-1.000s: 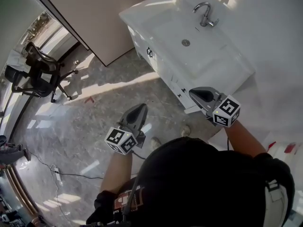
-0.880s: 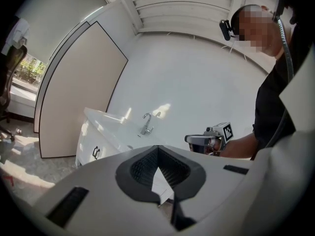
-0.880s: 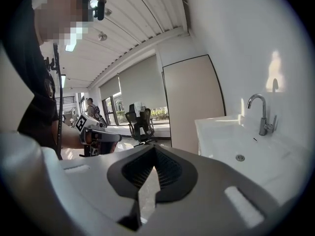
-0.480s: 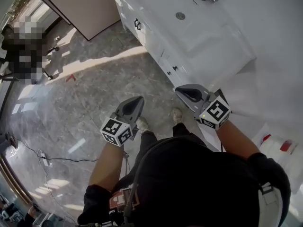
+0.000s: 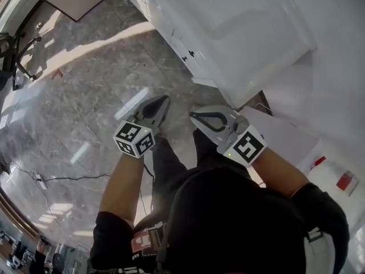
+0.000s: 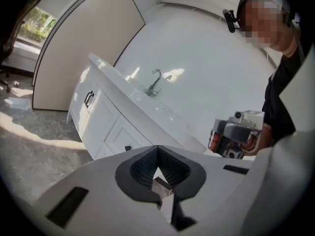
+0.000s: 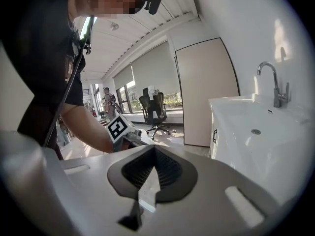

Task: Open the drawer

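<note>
L gripper (image 5: 163, 101) and R gripper (image 5: 194, 116) are side by side above the marble floor (image 5: 85, 79). Both have jaws pressed together, with nothing between them. The drawer (image 5: 188, 55), with small black handle, sits flush in the front of the white vanity (image 5: 165, 21), ahead of both tips and apart from them. The countertop (image 5: 245, 39) has its corner edge just beside R gripper. A wide stretch of floor lies to the left.

Grey marbled floor (image 5: 85, 84) with sunlit patches and a thin black cable (image 5: 74, 178) lying across it. A black office chair (image 7: 155, 107) stands near windows (image 7: 129, 96). A beige panel (image 7: 204, 90) stands against the white wall, beside a white basin (image 7: 256, 127) with a chrome tap (image 7: 275, 85).
</note>
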Tool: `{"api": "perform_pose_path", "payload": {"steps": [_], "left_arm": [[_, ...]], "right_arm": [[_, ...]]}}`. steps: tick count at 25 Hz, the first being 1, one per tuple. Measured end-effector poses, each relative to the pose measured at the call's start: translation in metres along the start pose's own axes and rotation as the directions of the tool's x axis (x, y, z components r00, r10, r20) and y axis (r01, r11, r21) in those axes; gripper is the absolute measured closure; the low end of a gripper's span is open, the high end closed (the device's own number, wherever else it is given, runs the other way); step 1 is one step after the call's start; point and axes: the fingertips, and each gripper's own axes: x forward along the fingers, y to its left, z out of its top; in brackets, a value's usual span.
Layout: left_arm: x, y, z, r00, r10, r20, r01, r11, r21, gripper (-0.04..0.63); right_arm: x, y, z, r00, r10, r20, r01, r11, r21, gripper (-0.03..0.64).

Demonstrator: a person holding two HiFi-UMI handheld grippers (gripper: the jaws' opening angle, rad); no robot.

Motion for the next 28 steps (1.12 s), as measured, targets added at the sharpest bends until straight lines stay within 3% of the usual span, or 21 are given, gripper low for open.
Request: {"api": "perform_pose_path", "payload": {"steps": [5, 8, 11, 13, 14, 15, 18, 20, 22, 25, 28], "left_arm": [[0.054, 0.032, -0.029, 0.998, -0.027, -0.051, 0.025, 0.999, -0.029, 0.603], [0.074, 0.051, -0.044, 0.997, -0.014, -0.080, 0.013, 1.000, -0.003, 0.603], [0.093, 0.073, -0.057, 0.992, 0.038, -0.121, -0.023, 0.992, 0.126, 0.603], [0.107, 0.083, -0.067, 0.983, 0.071, -0.169, -0.025, 0.965, 0.261, 0.603], [0.114, 0.087, -0.072, 0.978, 0.078, -0.192, -0.013, 0.947, 0.320, 0.533], [0.122, 0.090, -0.076, 0.975, 0.081, -0.207, 0.001, 0.930, 0.369, 0.512], [0.145, 0.102, -0.079, 0.971, 0.087, -0.224, 0.025, 0.892, 0.452, 0.465], [0.158, 0.108, -0.080, 0.969, 0.084, -0.232, 0.030, 0.893, 0.448, 0.420], [0.171, 0.110, -0.084, 0.968, 0.069, -0.243, 0.035, 0.915, 0.401, 0.410], [0.193, 0.111, -0.081, 0.977, 0.003, -0.214, 0.054, 0.965, 0.258, 0.410], [0.210, 0.120, -0.064, 0.988, -0.057, -0.143, 0.075, 0.990, 0.122, 0.410]], "right_arm": [[0.006, -0.014, -0.046, 0.998, -0.063, 0.004, 0.062, 0.995, 0.078, 0.620], [0.012, -0.013, -0.077, 0.998, -0.067, -0.019, 0.068, 0.992, 0.111, 0.621], [0.018, -0.013, -0.106, 0.998, -0.048, -0.046, 0.053, 0.993, 0.101, 0.620], [0.021, -0.012, -0.124, 0.997, -0.027, -0.075, 0.033, 0.996, 0.078, 0.621], [0.022, -0.012, -0.133, 0.996, -0.023, -0.083, 0.030, 0.996, 0.086, 0.620], [0.022, -0.014, -0.140, 0.996, -0.024, -0.087, 0.032, 0.995, 0.099, 0.620], [0.023, -0.020, -0.160, 0.994, -0.039, -0.101, 0.050, 0.992, 0.113, 0.620], [0.021, -0.023, -0.172, 0.991, -0.052, -0.120, 0.064, 0.993, 0.101, 0.620], [0.015, -0.028, -0.181, 0.991, -0.065, -0.121, 0.077, 0.992, 0.096, 0.620], [0.007, -0.042, -0.190, 0.989, -0.102, -0.108, 0.114, 0.987, 0.111, 0.621], [0.003, -0.055, -0.195, 0.982, -0.147, -0.118, 0.161, 0.981, 0.113, 0.621]]}}
